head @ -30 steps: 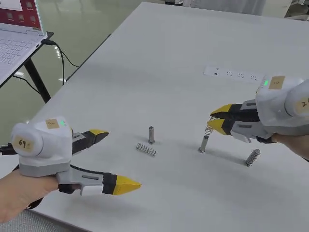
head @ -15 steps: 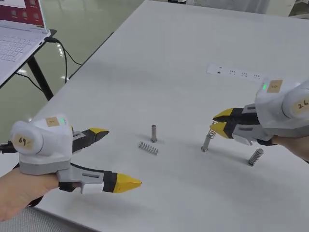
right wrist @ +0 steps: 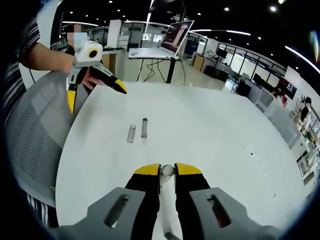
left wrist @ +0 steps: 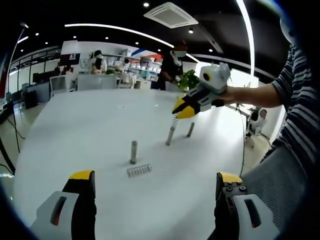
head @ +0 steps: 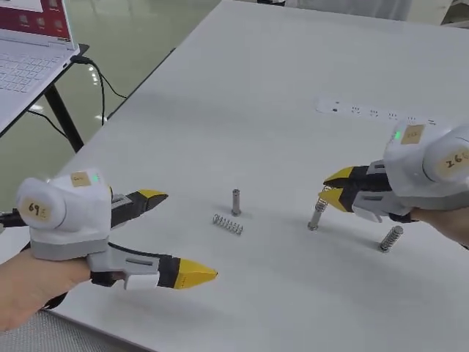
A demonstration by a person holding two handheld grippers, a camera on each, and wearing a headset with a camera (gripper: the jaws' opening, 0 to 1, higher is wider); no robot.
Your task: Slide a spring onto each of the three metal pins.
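Since a second ago your right gripper (head: 332, 188) had lowered its spring (head: 321, 196) to the top of the tilted middle pin (head: 315, 217). The right gripper view showed the tips pinching that spring (the head view blurred this). Your left gripper (head: 176, 235) hung spread wide, well short of the loose spring (head: 228, 224) just beside the bare pin (head: 236, 202).

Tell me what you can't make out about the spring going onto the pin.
- Head view: whether the spring is over the pin top; too small, covered by the right gripper.
- Right gripper view: that pin, hidden beneath the jaws.
- Head view: laptop, cut by the edge.
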